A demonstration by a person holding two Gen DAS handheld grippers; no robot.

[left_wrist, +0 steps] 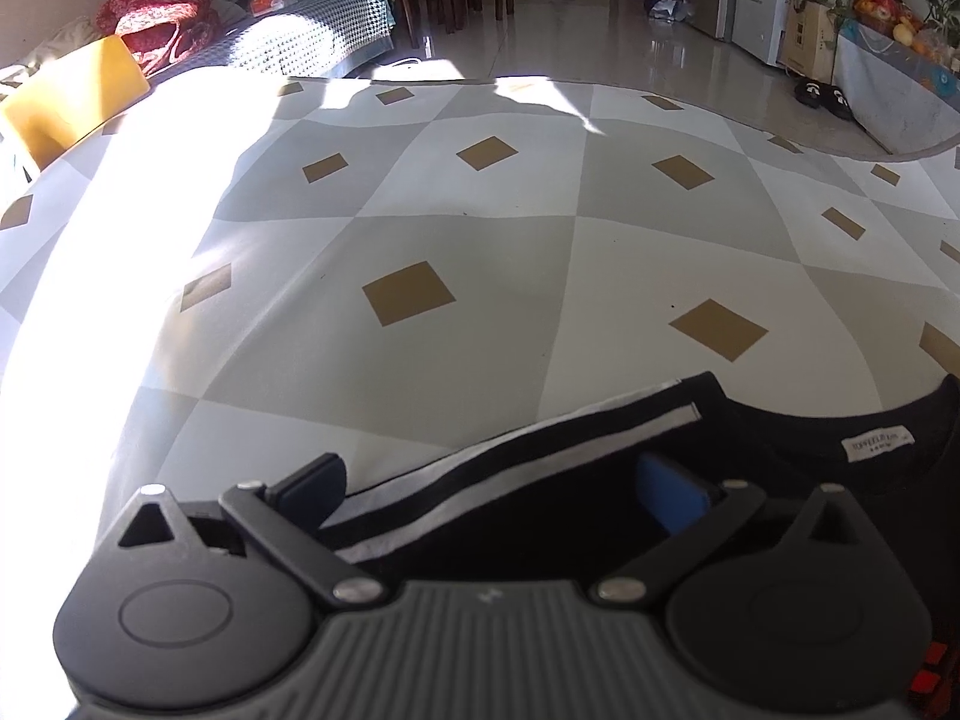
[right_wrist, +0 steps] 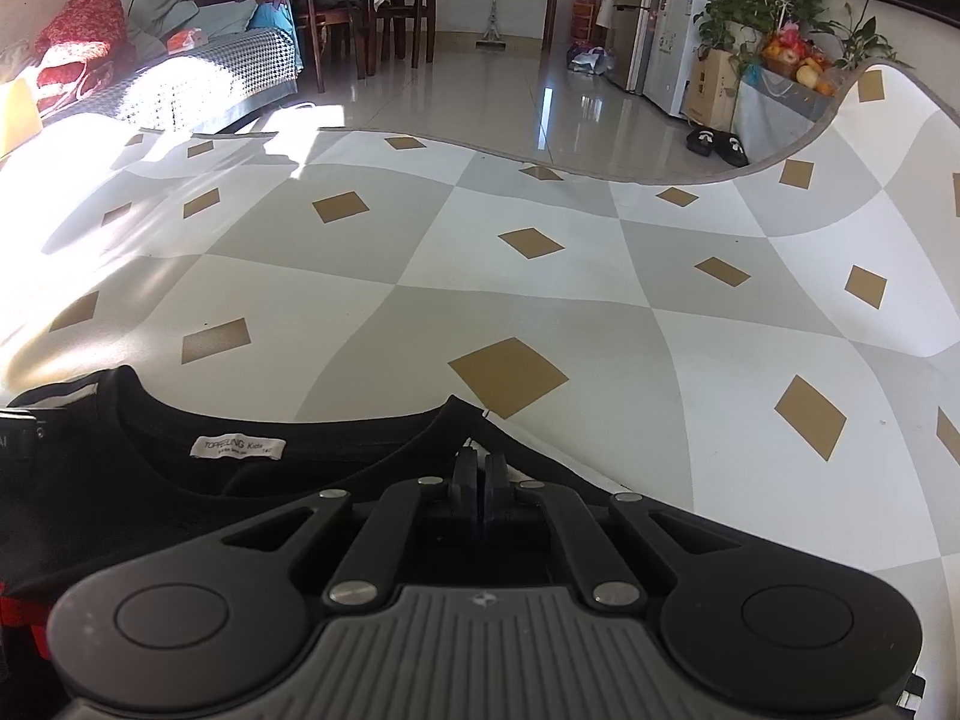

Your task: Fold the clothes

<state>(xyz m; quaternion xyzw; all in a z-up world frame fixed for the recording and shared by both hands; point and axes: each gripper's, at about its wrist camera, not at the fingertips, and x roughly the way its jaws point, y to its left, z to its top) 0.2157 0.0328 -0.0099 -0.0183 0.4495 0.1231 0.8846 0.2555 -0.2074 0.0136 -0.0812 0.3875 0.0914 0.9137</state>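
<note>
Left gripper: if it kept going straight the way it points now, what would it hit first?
Most likely the black shirt: the open left gripper straddles its striped shoulder edge, with the patterned mat just beyond. Depth is hard to judge here.

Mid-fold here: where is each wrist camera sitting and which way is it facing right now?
Left wrist: on the left gripper, angled down across the checked mat toward the sofa; jaws wide over the black shirt.
Right wrist: on the right gripper, same heading; jaws shut at the shirt's shoulder edge.
Shared: the neck label, the mat, the sofa, the fridge.
</note>
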